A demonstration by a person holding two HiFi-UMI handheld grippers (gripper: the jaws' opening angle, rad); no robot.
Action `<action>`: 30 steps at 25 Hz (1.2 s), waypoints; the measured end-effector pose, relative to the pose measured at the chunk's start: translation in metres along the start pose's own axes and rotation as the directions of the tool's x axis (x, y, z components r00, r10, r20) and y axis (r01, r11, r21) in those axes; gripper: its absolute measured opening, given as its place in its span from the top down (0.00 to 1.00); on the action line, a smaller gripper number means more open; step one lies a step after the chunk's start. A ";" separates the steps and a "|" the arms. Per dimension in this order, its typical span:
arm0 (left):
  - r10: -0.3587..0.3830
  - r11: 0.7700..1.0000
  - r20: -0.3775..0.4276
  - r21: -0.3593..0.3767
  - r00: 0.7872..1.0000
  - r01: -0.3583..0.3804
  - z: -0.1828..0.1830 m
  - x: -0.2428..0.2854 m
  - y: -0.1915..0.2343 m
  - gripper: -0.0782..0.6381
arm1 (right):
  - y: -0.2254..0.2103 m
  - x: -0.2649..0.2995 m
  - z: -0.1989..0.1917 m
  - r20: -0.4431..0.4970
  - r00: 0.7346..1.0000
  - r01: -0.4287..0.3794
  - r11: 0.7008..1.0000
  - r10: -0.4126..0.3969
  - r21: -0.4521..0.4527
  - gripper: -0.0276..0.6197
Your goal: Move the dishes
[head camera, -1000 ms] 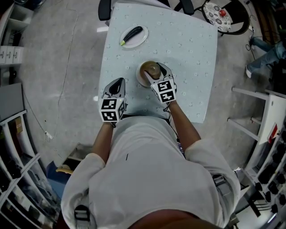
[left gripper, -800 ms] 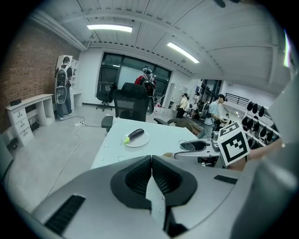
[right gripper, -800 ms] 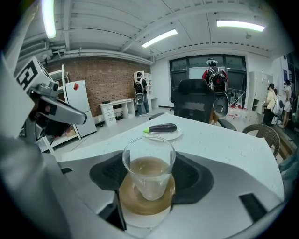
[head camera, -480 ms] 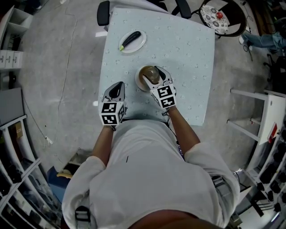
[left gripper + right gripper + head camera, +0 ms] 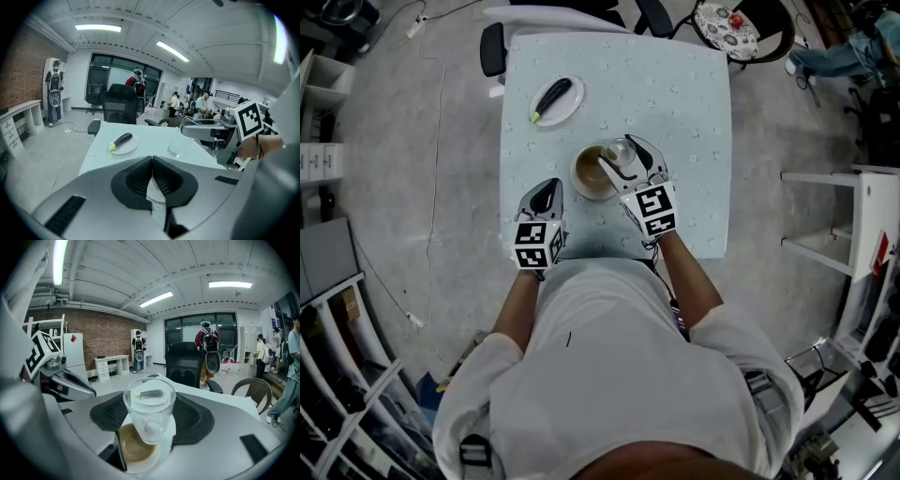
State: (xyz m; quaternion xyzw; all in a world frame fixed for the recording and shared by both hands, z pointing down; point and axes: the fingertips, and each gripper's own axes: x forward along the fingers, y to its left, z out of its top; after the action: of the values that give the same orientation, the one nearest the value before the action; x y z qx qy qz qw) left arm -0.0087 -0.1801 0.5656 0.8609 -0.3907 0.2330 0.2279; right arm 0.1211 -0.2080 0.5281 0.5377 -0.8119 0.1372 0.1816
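Observation:
A clear drinking glass (image 5: 620, 150) sits between the jaws of my right gripper (image 5: 624, 157), which is shut on it. In the right gripper view the glass (image 5: 149, 414) hangs over a bowl with a brown inside (image 5: 135, 447). That bowl (image 5: 590, 175) stands mid-table, just left of the glass. A white plate with a dark eggplant (image 5: 555, 99) lies at the table's far left; the left gripper view shows the plate (image 5: 123, 143) and the glass (image 5: 176, 148) too. My left gripper (image 5: 546, 197) hovers at the near table edge, shut and empty (image 5: 152, 162).
The light blue square table (image 5: 694, 112) has black office chairs (image 5: 493, 47) at its far side and a patterned round seat (image 5: 727, 21) beyond the far right corner. A white rack (image 5: 853, 234) stands right. Shelving (image 5: 323, 309) lines the left. People stand far off.
The glass, earlier over the bowl's middle, now sits toward the bowl's far right rim in my right gripper. The left gripper has stayed at the near edge. The head view has shifted.

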 end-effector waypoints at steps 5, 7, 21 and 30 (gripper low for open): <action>-0.037 0.999 -0.007 0.026 0.999 0.037 0.005 0.011 -0.012 0.86 | -0.026 -0.021 -0.002 0.001 0.997 0.071 0.997 -0.071 0.023 0.53; -0.057 0.998 -0.011 0.039 0.998 0.057 0.006 0.017 -0.020 0.86 | -0.036 -0.031 -0.008 -0.004 0.995 0.102 0.994 -0.102 0.036 0.53; -0.168 0.979 -0.048 0.106 0.985 0.172 0.009 0.050 -0.077 0.86 | -0.094 -0.094 -0.052 -0.059 0.963 0.268 0.955 -0.263 0.127 0.53; -0.190 0.971 -0.084 0.131 0.978 0.200 0.004 0.060 -0.105 0.86 | -0.118 -0.119 -0.100 -0.129 0.947 0.314 0.932 -0.294 0.179 0.53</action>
State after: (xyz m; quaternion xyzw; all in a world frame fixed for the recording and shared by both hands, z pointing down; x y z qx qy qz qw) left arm 0.1087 -0.1544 0.5755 0.9001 -0.2787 0.2663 0.2030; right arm 0.2874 -0.1139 0.5680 0.6646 -0.6910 0.2140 0.1870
